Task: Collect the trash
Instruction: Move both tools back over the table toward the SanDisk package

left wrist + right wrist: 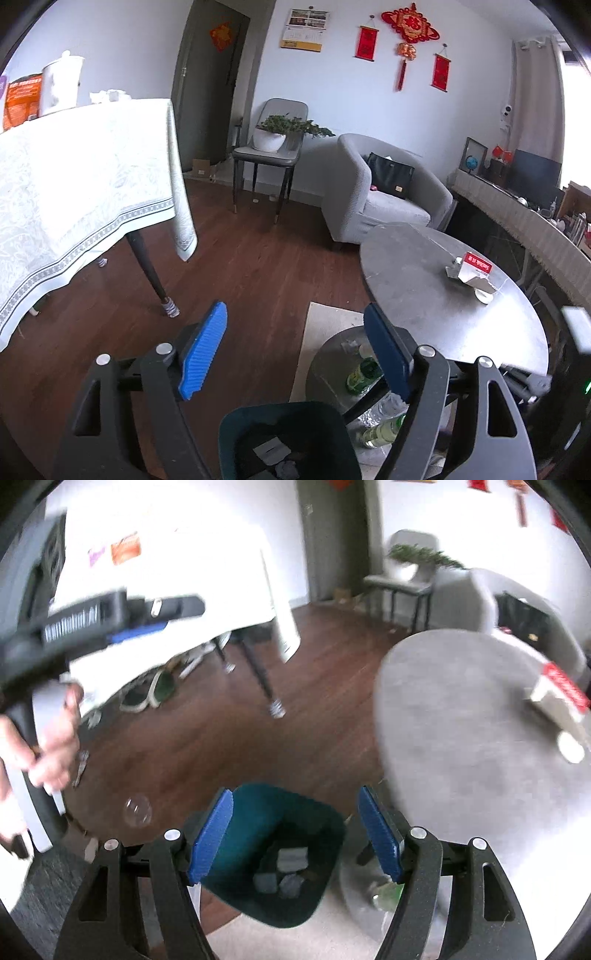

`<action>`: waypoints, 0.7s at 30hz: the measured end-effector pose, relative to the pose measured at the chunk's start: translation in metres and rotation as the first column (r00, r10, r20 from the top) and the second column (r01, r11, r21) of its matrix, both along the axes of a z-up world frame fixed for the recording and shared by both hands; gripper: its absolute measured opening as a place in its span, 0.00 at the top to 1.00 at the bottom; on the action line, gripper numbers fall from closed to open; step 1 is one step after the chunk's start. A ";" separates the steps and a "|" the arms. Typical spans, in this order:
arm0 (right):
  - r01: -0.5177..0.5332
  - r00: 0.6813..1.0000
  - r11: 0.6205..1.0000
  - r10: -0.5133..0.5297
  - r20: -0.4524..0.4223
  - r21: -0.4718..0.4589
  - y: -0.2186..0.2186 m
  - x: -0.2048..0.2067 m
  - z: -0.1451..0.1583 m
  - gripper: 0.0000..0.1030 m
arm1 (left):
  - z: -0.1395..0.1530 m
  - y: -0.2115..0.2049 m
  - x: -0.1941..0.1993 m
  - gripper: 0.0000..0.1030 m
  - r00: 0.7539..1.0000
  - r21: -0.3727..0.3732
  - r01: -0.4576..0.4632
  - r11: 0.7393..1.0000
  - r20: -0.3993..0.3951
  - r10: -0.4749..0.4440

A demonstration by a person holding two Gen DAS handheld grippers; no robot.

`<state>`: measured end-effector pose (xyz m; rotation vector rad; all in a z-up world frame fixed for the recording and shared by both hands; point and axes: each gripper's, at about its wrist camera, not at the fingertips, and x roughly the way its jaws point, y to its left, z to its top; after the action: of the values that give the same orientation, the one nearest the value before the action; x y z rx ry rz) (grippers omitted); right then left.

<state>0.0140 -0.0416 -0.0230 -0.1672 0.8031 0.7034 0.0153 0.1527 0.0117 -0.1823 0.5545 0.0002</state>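
Observation:
A dark teal trash bin (288,439) stands on the floor below both grippers, with several grey scraps inside; it also shows in the right wrist view (273,853). My left gripper (295,350) is open and empty above the bin. My right gripper (295,834) is open and empty over the bin's mouth. A red-and-white packet (474,271) and a small white disc (484,295) lie on the round grey table (424,295); the packet shows in the right wrist view (561,698) too. The left tool and the hand holding it (55,686) appear at the left.
A lower round shelf (332,369) holds green and clear bottles (364,373). A dining table with a white cloth (81,184) stands left, a chair with a plant (273,144) and a grey armchair (373,192) behind. Wood floor lies between.

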 end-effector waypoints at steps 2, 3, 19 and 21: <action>0.039 0.999 0.999 -0.039 0.022 0.018 -0.016 0.006 0.008 0.31 | 0.001 -0.008 0.003 0.22 1.000 -0.002 0.013 1.000 0.003 -0.013; 0.056 0.998 0.998 -0.057 0.031 0.027 -0.022 0.009 0.011 0.31 | 0.002 -0.012 0.005 0.21 1.000 -0.004 0.020 1.000 0.005 -0.020; 0.296 0.951 0.953 -0.301 0.068 0.068 -0.130 0.066 0.022 0.26 | 0.006 -0.086 0.052 0.08 0.989 -0.002 0.145 0.989 0.022 -0.145; 0.319 0.944 0.945 -0.324 0.067 0.065 -0.143 0.070 0.020 0.23 | 0.007 -0.095 0.060 0.08 0.988 -0.005 0.152 0.988 0.020 -0.152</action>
<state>0.0842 -0.1845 -0.0027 -0.0125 0.7157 0.4058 0.0750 0.0580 0.0187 -0.1463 0.5483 -0.1514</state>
